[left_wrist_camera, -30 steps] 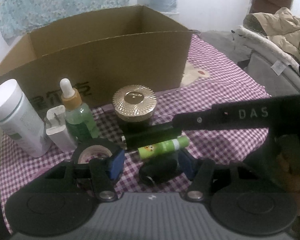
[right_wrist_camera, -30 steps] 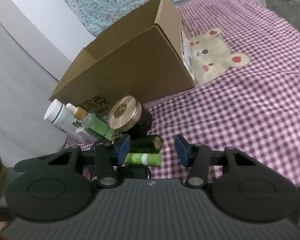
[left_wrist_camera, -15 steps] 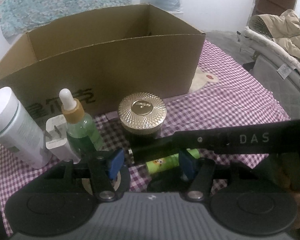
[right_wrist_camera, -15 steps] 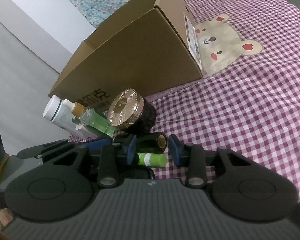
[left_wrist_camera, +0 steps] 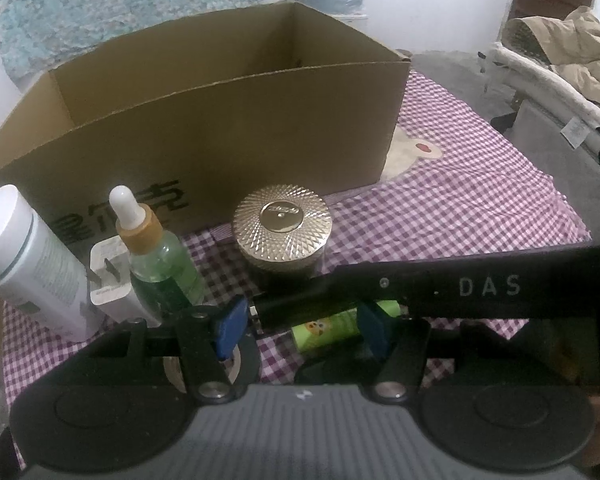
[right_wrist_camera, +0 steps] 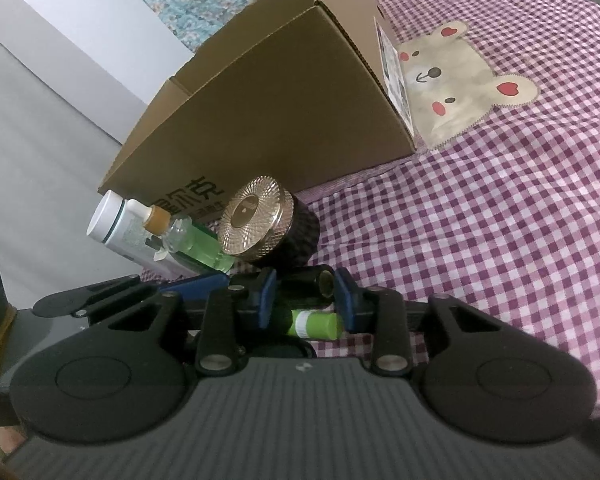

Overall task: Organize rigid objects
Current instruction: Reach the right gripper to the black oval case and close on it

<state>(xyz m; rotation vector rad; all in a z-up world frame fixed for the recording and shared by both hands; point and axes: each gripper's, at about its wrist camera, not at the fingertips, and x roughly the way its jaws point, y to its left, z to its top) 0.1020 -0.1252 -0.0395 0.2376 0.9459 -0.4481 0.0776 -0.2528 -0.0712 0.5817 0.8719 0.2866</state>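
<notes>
A dark tube with a gold end (right_wrist_camera: 304,280) lies on the checked cloth in front of a gold-lidded jar (right_wrist_camera: 256,218). My right gripper (right_wrist_camera: 305,300) has this tube between its blue pads, and the jaws are closing with the pads against its sides. A light green tube (right_wrist_camera: 314,322) lies just below it. My left gripper (left_wrist_camera: 302,326) hovers open over the same spot with nothing gripped. The right gripper's black finger (left_wrist_camera: 460,286) crosses in front of it. An open cardboard box (left_wrist_camera: 220,140) stands behind.
A white bottle (left_wrist_camera: 24,256), a white charger plug (left_wrist_camera: 108,280) and a green dropper bottle (left_wrist_camera: 160,264) stand left of the jar. A tape roll (left_wrist_camera: 240,360) lies under the left gripper's finger. The checked cloth (right_wrist_camera: 480,240) with its bear patch spreads to the right.
The right gripper's jaws have narrowed from wide apart to close against the dark tube. The left gripper stays open, and its view has shifted only slightly.
</notes>
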